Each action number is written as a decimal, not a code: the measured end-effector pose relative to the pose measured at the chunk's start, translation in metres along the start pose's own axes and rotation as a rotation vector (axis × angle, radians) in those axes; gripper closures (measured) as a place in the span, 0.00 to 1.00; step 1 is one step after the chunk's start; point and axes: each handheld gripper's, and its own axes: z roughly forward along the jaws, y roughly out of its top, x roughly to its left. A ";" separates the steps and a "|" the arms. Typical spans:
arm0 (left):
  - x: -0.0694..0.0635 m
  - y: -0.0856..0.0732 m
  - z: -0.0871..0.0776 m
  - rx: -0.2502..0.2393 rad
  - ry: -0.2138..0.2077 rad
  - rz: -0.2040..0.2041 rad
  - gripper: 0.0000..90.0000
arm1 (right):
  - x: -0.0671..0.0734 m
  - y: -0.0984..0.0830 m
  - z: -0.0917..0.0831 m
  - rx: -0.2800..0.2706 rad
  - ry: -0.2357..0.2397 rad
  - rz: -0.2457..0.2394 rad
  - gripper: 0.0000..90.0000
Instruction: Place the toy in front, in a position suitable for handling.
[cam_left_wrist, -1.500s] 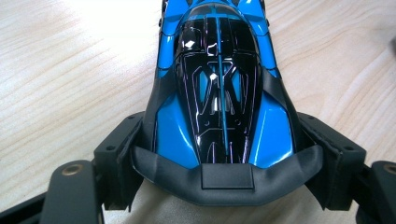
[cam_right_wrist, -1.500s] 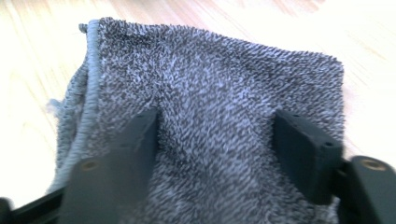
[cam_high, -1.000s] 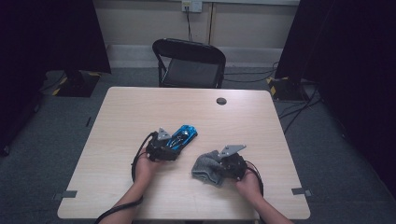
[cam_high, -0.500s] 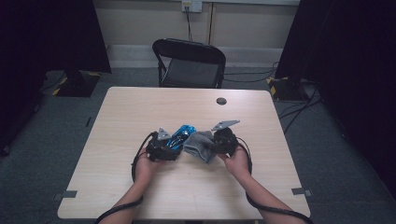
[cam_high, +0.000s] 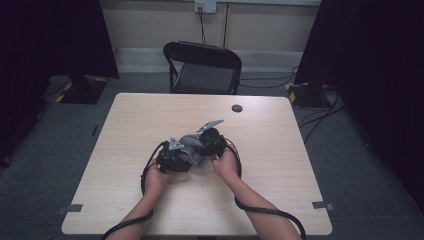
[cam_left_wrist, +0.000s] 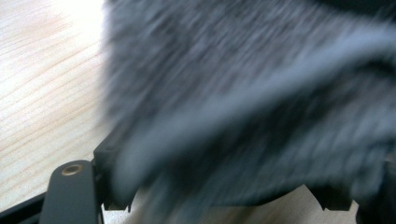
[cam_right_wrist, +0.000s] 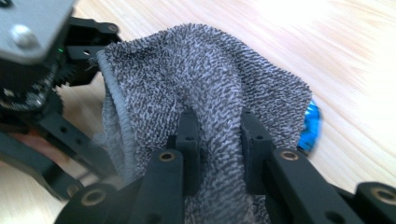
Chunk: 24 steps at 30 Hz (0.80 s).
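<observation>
Pale wood table carries 2 grippers meeting mid-table: the right gripper is clamped on a fold of grey towel, which drapes over a blue object. Whether the left gripper grips anything I cannot tell, since blurred towel covers its jaws. Judging by this, wiping the blue object is in hand; next calls for rubbing while it's steadied.

The grey towel is a close blur hiding the left hand-held gripper's jaw state, covers all but a sliver of a blue object, and the small dark disc on the bench cannot be identified.
</observation>
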 end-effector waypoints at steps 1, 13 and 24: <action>0.000 0.000 0.000 0.000 0.001 0.001 0.27 | 0.003 0.002 0.003 0.002 0.005 -0.010 0.82; -0.001 0.000 0.000 -0.004 -0.001 -0.008 0.27 | 0.016 0.006 0.023 0.056 0.009 -0.061 0.85; 0.000 0.000 0.000 -0.002 -0.001 -0.001 0.27 | -0.008 0.010 0.023 0.042 -0.042 0.021 0.85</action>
